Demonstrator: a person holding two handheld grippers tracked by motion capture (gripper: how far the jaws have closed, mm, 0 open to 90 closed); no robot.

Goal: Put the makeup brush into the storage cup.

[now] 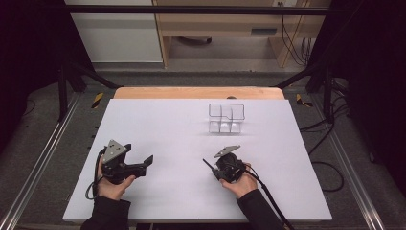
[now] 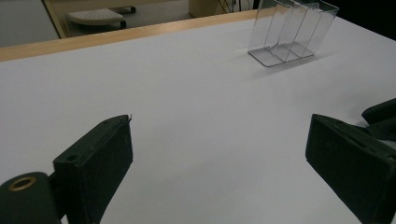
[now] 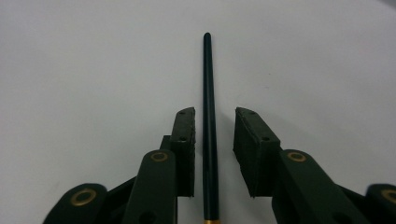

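Observation:
A thin black stick [image 3: 208,84] with a gold band at its near end lies on the white tabletop [image 1: 167,124], running straight between the jaws of my right gripper [image 3: 215,116]. Both pads stand a little off it, so the right gripper is open around the stick. In the high view the right gripper [image 1: 218,171] sits at the front right, with the stick [image 1: 208,165] poking out toward the upper left. At the front left my left gripper [image 1: 146,165] points right, and its jaws [image 2: 219,154] are spread wide with nothing between them.
A clear plastic divided holder [image 1: 226,117] [image 2: 292,32] stands upright at the back centre-right of the table. Behind it runs a wooden table edge [image 1: 198,92]. Cables trail off the right side, and metal frame rails flank the table.

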